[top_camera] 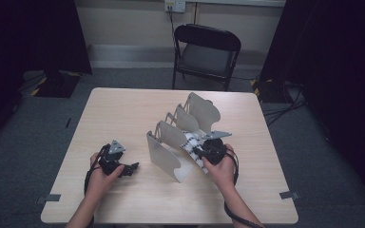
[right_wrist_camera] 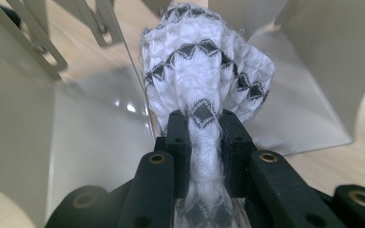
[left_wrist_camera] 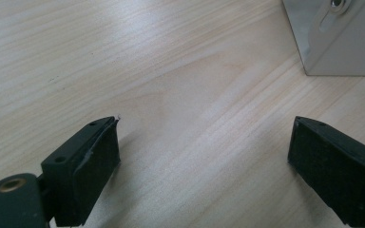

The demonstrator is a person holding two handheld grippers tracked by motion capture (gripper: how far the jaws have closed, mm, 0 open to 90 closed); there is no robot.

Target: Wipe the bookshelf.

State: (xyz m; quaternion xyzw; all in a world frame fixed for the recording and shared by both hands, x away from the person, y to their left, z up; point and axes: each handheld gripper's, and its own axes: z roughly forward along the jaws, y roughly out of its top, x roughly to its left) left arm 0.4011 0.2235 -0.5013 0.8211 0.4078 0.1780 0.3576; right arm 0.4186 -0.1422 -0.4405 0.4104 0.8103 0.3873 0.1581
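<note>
The right gripper (right_wrist_camera: 204, 142) pinches a white patterned cloth (right_wrist_camera: 204, 66) between the rack (top_camera: 171, 142) dividers, apparently mid-placement or removal; next it must clear those plates. Its own view shows the pinch. Farther left, the left gripper (left_wrist_camera: 204, 156) rests spread over bare counter (left_wrist_camera: 171, 71).

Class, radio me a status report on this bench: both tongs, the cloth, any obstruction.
Right tongs shut on patterned cloth, at the metal rack. Left tongs open, empty, over the table. Rack dividers close on both sides.
</note>
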